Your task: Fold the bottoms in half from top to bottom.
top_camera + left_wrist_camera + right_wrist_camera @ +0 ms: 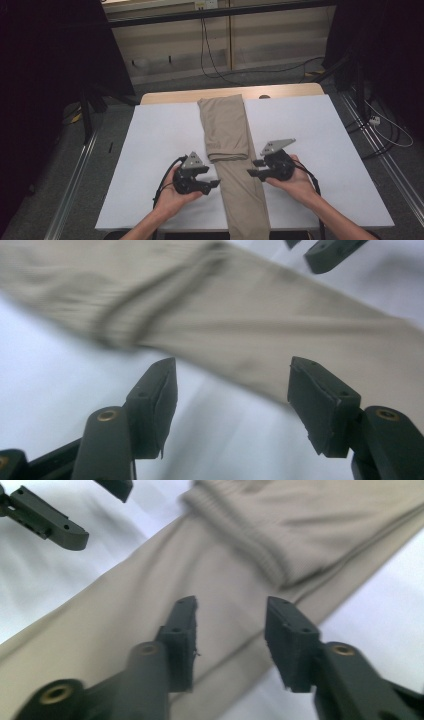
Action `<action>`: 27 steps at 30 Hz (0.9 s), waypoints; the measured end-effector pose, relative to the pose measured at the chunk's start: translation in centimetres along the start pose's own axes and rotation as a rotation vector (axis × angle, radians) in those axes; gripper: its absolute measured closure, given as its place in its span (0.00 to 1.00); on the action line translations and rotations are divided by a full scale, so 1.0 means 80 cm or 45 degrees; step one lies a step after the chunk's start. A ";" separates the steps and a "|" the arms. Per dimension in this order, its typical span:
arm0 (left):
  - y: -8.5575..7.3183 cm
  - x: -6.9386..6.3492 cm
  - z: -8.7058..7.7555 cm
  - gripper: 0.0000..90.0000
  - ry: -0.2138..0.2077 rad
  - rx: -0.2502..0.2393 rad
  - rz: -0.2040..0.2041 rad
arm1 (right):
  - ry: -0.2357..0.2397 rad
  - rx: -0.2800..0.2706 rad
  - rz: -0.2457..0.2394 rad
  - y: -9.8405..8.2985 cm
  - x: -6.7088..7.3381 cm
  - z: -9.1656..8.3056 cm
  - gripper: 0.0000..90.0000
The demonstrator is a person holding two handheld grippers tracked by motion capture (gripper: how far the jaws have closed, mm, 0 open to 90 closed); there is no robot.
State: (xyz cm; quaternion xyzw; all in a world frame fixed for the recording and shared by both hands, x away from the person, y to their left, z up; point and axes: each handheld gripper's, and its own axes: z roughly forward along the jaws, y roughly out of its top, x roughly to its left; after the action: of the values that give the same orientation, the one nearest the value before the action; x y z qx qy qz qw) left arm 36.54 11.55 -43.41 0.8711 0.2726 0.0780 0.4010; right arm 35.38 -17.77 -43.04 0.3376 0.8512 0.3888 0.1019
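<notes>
Trousers [232,145] lay folded along the white tabletop [160,140] between the left gripper [212,184] and right gripper [252,168], both with fingers spread, pinching nothing.

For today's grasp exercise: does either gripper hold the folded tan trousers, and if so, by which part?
Nothing is held. The left gripper and right gripper flank the trousers with open jaws, pads clear of the cloth.
</notes>
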 end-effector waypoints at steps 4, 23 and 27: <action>0.012 0.032 0.012 0.42 0.118 -0.011 -0.031 | -0.040 -0.001 -0.013 0.022 -0.018 0.027 0.53; 0.033 0.064 0.049 0.65 0.094 -0.075 -0.045 | -0.150 -0.042 -0.089 0.033 -0.040 0.064 0.92; 0.039 0.067 0.051 0.86 0.081 -0.035 -0.036 | -0.142 -0.039 -0.089 0.035 -0.039 0.063 0.94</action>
State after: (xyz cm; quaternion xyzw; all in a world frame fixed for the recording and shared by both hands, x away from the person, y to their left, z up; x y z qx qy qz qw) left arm 43.74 10.11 -44.26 0.8586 0.2963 0.1040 0.4052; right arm 41.33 -15.53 -44.67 0.3272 0.8493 0.3787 0.1678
